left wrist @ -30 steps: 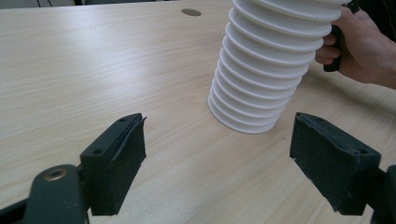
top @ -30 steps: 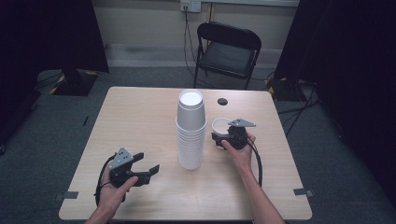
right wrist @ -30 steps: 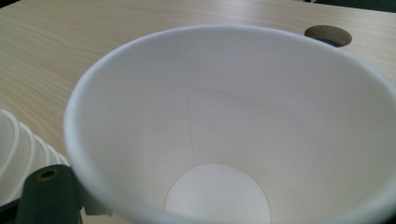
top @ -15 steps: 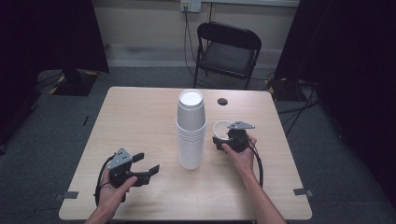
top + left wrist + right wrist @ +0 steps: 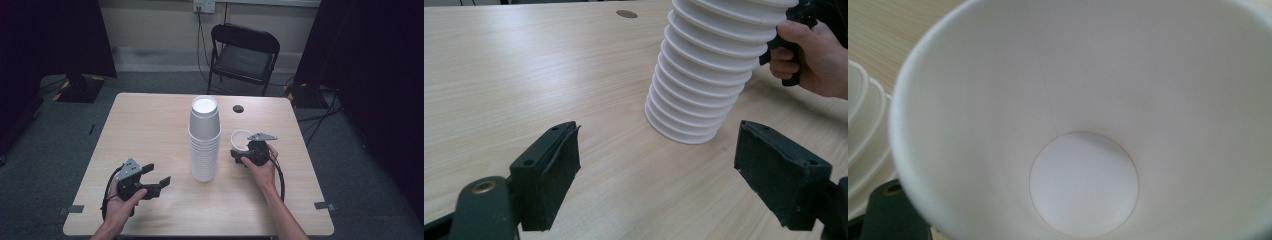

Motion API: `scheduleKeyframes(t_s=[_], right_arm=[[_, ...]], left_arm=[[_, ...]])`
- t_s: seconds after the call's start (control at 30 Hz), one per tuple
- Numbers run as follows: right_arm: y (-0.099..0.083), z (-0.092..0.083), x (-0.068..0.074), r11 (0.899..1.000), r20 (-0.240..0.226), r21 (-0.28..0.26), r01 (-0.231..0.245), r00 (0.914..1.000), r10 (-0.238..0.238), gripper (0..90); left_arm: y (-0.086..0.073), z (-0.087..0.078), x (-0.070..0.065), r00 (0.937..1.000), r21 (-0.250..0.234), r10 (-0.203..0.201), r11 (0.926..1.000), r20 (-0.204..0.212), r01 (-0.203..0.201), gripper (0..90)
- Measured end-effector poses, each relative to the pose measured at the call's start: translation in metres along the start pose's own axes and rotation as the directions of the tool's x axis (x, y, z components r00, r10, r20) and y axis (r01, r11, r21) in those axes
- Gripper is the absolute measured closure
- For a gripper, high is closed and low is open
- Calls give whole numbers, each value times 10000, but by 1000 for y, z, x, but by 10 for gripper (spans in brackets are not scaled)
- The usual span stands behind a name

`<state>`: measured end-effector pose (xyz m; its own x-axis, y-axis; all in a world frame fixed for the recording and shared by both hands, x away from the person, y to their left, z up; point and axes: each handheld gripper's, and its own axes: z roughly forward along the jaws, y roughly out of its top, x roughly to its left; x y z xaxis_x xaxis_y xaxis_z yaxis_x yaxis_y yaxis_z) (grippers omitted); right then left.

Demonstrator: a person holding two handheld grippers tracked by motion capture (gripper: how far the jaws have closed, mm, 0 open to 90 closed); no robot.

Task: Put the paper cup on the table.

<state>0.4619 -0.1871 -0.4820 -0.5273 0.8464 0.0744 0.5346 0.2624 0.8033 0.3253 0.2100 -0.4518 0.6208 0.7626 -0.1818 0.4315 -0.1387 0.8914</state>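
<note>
Left gripper (image 5: 159, 181), near edge of worktop (image 5: 150, 125): jaws spread wide, nothing between them, pointing toward the cup stack (image 5: 204, 140). The stack stands inverted at mid-worktop, long axis vertical, bases up. Right gripper (image 5: 239, 154), just beside it, clamps a single cup (image 5: 1083, 125), mouth up and tilted toward its camera. Beyond, a dark disc (image 5: 238, 108) and a folding chair (image 5: 243, 55).

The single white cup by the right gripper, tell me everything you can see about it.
The single cup is plain white, paper by its look, with a rolled rim and a faint seam down the inner wall to a flat round bottom. It is empty and opens upward, right of the tall cup stack and apart from it. The right gripper is at its near side; the grip itself is hidden, though it looks held.
</note>
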Motion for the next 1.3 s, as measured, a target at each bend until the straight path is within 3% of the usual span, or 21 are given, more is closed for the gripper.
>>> scheduleKeyframes(t_s=[0.27,0.5,0.83,1.3], right_arm=[[-7,-6,0,9999,-169,97,-59,9998,61,134],[-10,-22,-4,9999,-263,-51,-137,9996,136,136],[-11,-53,-8,9990,-551,-334,-289,9981,270,134],[-15,-100,1,9937,-801,-1060,-361,9964,276,141]], left_arm=[[0,-1,1,10000,14,-14,10000,11,14,180],[0,-1,3,10000,-4,-73,10000,-39,73,179],[1,-2,4,9997,-43,-42,10000,-231,41,177],[6,-1,2,9988,85,98,9999,-475,-94,177]])
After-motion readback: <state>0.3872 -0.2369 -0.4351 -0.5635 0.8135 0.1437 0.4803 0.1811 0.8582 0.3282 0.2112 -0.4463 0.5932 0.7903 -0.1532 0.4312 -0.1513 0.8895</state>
